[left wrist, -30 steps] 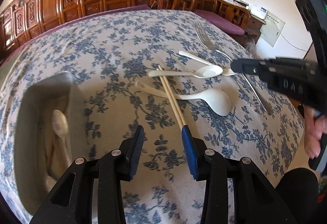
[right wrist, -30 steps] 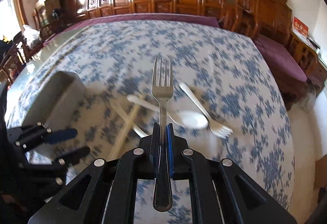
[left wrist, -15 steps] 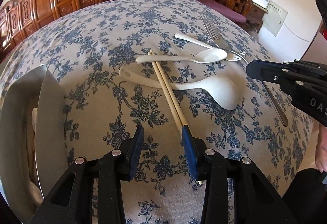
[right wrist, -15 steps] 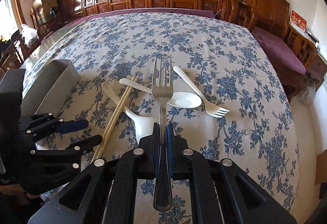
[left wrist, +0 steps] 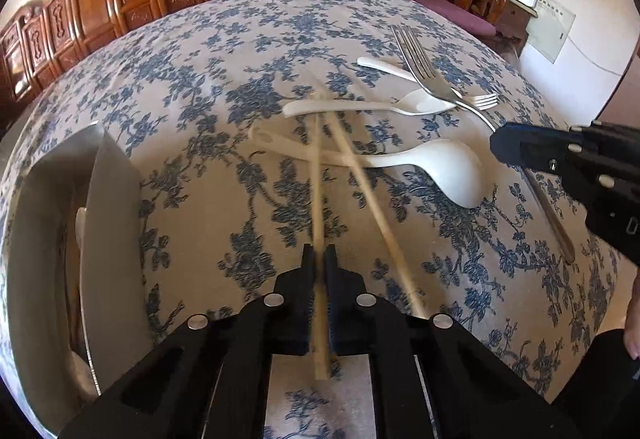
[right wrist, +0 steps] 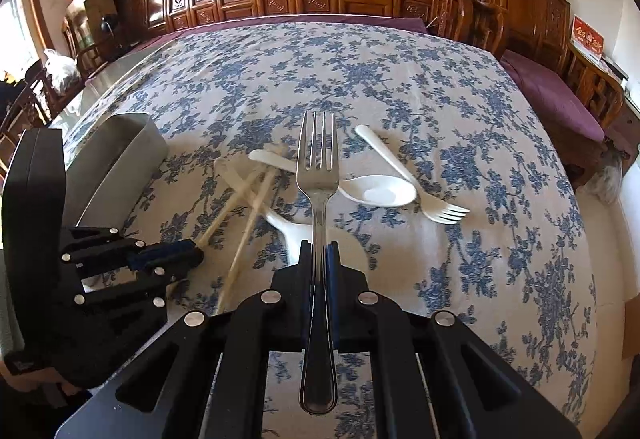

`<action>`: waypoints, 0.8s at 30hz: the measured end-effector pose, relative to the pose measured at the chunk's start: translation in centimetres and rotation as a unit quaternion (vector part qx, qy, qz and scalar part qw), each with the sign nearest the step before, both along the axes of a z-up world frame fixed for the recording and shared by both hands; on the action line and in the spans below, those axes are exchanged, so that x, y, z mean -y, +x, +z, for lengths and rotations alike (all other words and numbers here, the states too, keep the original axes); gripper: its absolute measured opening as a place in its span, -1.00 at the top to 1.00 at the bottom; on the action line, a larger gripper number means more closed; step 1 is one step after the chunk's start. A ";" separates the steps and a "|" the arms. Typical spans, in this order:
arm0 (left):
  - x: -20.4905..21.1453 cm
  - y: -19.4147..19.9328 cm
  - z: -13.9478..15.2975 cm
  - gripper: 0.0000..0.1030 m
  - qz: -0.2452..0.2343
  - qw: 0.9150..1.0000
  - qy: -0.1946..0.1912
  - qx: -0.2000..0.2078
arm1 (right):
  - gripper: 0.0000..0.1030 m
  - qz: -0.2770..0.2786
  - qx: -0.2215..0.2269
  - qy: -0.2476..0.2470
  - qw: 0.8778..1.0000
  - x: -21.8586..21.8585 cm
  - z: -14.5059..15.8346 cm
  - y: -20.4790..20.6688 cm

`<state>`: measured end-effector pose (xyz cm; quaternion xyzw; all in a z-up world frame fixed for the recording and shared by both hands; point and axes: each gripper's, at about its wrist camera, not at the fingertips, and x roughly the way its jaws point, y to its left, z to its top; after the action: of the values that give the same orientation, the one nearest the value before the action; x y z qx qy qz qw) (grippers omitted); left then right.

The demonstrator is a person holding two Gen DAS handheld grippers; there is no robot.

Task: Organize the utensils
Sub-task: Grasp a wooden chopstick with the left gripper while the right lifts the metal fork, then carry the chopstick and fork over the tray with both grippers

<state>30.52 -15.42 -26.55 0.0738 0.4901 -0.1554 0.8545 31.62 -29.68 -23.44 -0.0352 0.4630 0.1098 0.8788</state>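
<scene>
Bamboo-pale, one chopstick [left wrist: 318, 223] is now pinched near its butt end between the pads of the left gripper [left wrist: 319, 259], whose jaws have just been closing from a wide stance onto it. Its partner, the second chopstick [left wrist: 368, 191], has been left outside the grip and is splayed off to the right on the floral tablecloth [left wrist: 224, 87], both blurred as if disturbed. Only half the pair is judged to be secured, so a second pick will be needed. The far tips are still crossed over the handles of the white ladle [left wrist: 448, 167] and the white spoon [left wrist: 360, 107]. The right gripper [right wrist: 319, 251] is clenched on the metal fork [right wrist: 318, 175], held above the table with tines pointing away. A white plastic fork [right wrist: 404, 175] lies beyond. The metal bin [left wrist: 108, 223] stands at the left, with something pale already inside.
</scene>
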 end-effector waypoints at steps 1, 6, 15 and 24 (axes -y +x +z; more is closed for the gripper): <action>-0.2 0.0 0.0 0.92 0.002 1.000 0.001 0.001 | 0.82 0.002 -0.001 0.000 1.000 -0.2 0.0 -0.1; -2.2 -0.2 1.5 0.92 0.012 1.000 -0.015 0.010 | 0.82 0.009 0.000 -0.004 1.000 -1.1 0.4 -0.4; -5.0 -1.6 5.3 0.92 0.015 0.998 -0.041 0.043 | 0.82 0.025 0.007 -0.002 1.000 -3.1 1.4 -0.9; -8.5 -2.2 7.7 0.92 0.036 0.996 -0.048 0.068 | 0.82 0.045 0.013 -0.003 0.999 -5.7 2.3 -0.9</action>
<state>28.30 -6.97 -18.87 0.0256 0.4256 -0.1426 0.8932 30.76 -23.93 -21.15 -0.0600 0.4495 0.1470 0.8791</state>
